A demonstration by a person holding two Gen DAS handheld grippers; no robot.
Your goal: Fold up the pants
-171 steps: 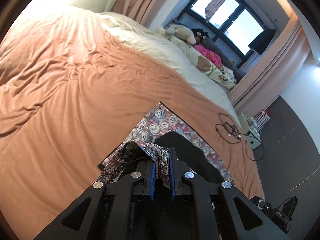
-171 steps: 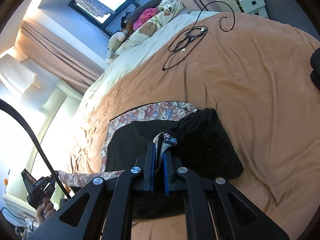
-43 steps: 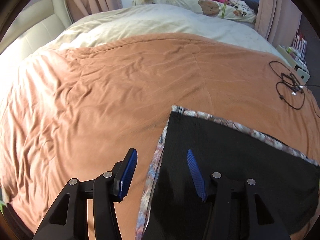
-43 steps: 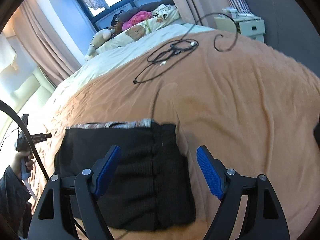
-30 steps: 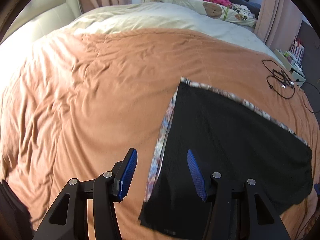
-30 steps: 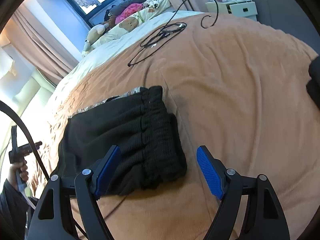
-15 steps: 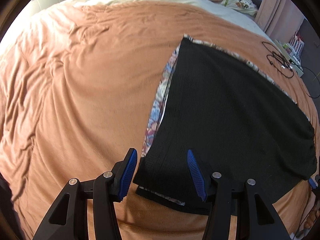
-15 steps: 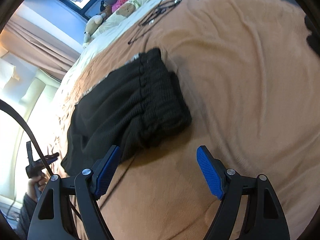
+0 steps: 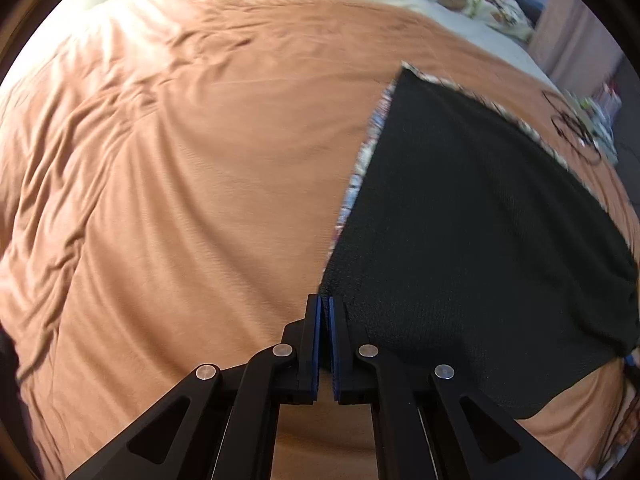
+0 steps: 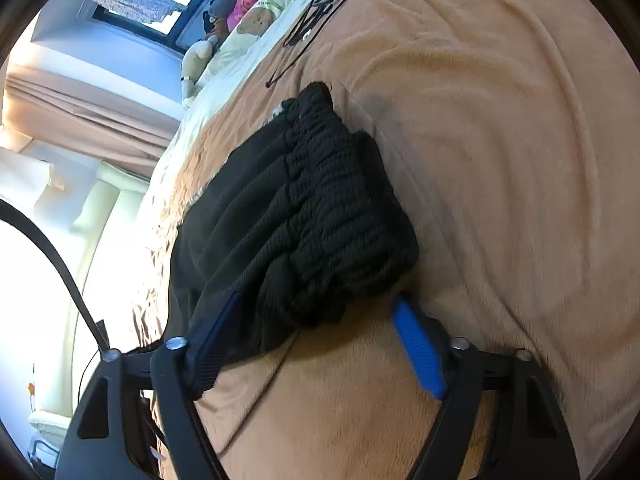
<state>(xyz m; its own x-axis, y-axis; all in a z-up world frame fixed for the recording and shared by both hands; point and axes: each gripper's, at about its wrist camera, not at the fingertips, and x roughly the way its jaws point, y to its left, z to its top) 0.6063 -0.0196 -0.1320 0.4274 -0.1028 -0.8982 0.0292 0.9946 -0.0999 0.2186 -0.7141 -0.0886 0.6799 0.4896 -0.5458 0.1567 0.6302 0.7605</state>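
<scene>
The black knit pants [image 9: 460, 240] lie folded on the orange blanket [image 9: 180, 160], with a patterned edge [image 9: 360, 168] showing along their left side. My left gripper [image 9: 325, 300] points steeply down and is shut on the pants' near left corner. In the right wrist view the gathered waistband end of the pants [image 10: 320, 208] lies between the jaws of my right gripper [image 10: 318, 300], which are closing. Its left pad [image 10: 216, 340] lies over the fabric. The right pad [image 10: 416, 344] stands clear of the fabric, above the blanket [image 10: 500, 160].
A black cable [image 10: 316, 12] lies coiled on the blanket beyond the pants, also visible as the cable [image 9: 576, 136] at far right. Stuffed toys [image 10: 252, 20] and pillows sit at the bed's far side under a window. A black strap [image 10: 60, 272] hangs at left.
Both grippers have sunk toward the pants. The left one closed on the near corner, which had lain between its open jaws. The right one's jaws narrowed around the waistband end.
</scene>
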